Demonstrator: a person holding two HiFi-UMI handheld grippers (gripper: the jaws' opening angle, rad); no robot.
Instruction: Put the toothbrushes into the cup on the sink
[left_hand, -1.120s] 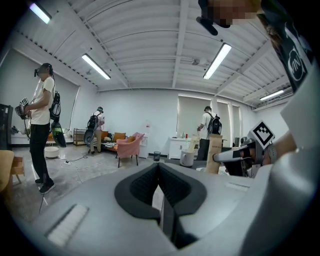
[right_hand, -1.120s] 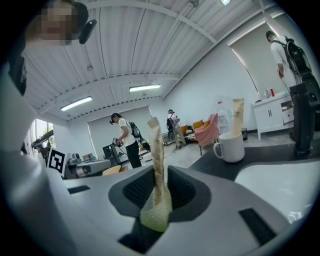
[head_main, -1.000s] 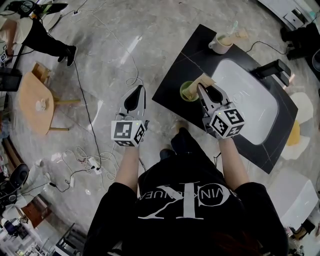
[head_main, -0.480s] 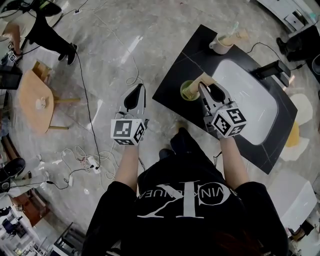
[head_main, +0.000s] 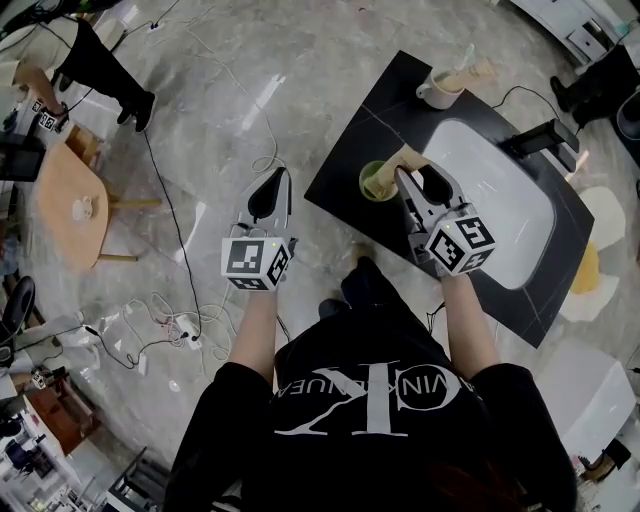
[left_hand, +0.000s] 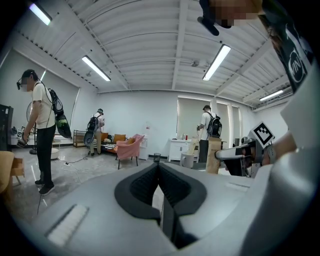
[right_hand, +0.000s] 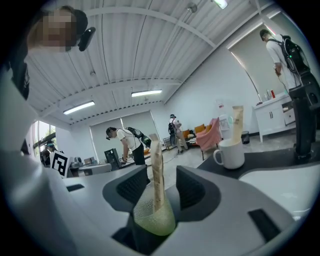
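Observation:
A green cup (head_main: 378, 181) stands on the near-left part of the black sink counter (head_main: 400, 90). A wooden toothbrush (head_main: 408, 157) leans upright in it. My right gripper (head_main: 415, 175) is just behind the cup, and its jaws are opening. In the right gripper view the toothbrush (right_hand: 158, 175) rises from the cup (right_hand: 154, 215) between the pads of the right gripper (right_hand: 159, 187), which stand clear of it. A white mug (head_main: 440, 88) at the far corner holds another toothbrush (head_main: 472, 72). My left gripper (head_main: 272, 190) hangs over the floor, shut and empty.
A white basin (head_main: 500, 200) fills the counter's middle, with a black faucet (head_main: 545, 140) on its far right side. Cables (head_main: 170, 320) trail over the floor at the left, near a small wooden table (head_main: 70, 200). Several people stand about the room.
The right gripper's jaws have spread a little off the toothbrush, which stays in the green cup. Both hands have barely moved. A person at the top left has shifted.

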